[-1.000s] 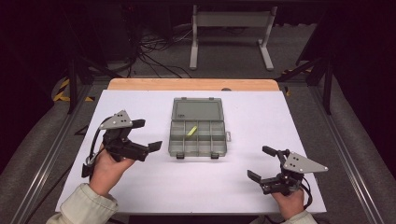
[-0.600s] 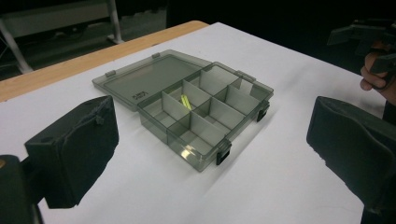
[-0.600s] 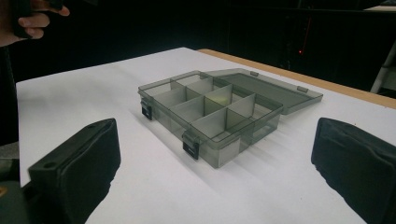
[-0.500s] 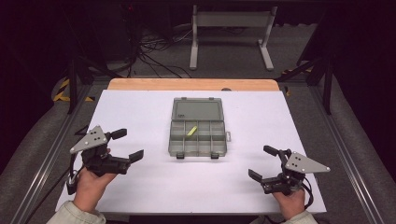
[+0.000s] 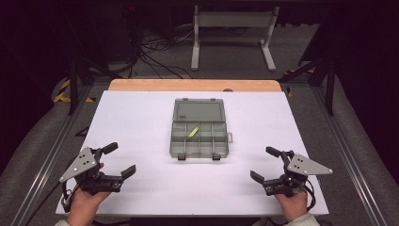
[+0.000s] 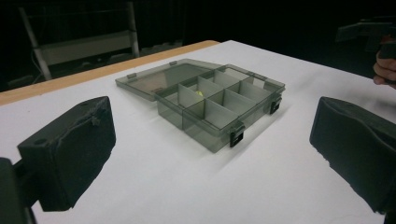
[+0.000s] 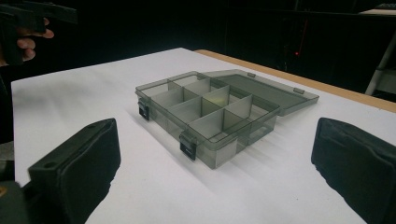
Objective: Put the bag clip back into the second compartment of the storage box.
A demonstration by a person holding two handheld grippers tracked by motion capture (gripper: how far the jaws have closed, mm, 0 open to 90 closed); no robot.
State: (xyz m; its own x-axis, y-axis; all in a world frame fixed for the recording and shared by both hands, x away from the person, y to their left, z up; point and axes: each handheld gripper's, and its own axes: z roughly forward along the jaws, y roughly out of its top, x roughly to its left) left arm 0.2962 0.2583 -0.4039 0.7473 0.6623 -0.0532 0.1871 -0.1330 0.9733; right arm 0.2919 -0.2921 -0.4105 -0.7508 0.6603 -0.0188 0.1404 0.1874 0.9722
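Translucent grey plastic compartment box at the middle of the white desk, lid swung open flat toward the far edge, two black latches facing the near edge. Long axis of box plus lid running near edge to far edge. Small yellow-green piece lying in a middle compartment, tilted.

Left gripper near the near-left corner, jaws spread wide, nothing between them. Right gripper near the near-right corner, jaws likewise spread and empty.

Box ahead of and between both, well apart from each; neither clearly nearer. Probable next reach: forward and inward.

No brand, label or readable writing.
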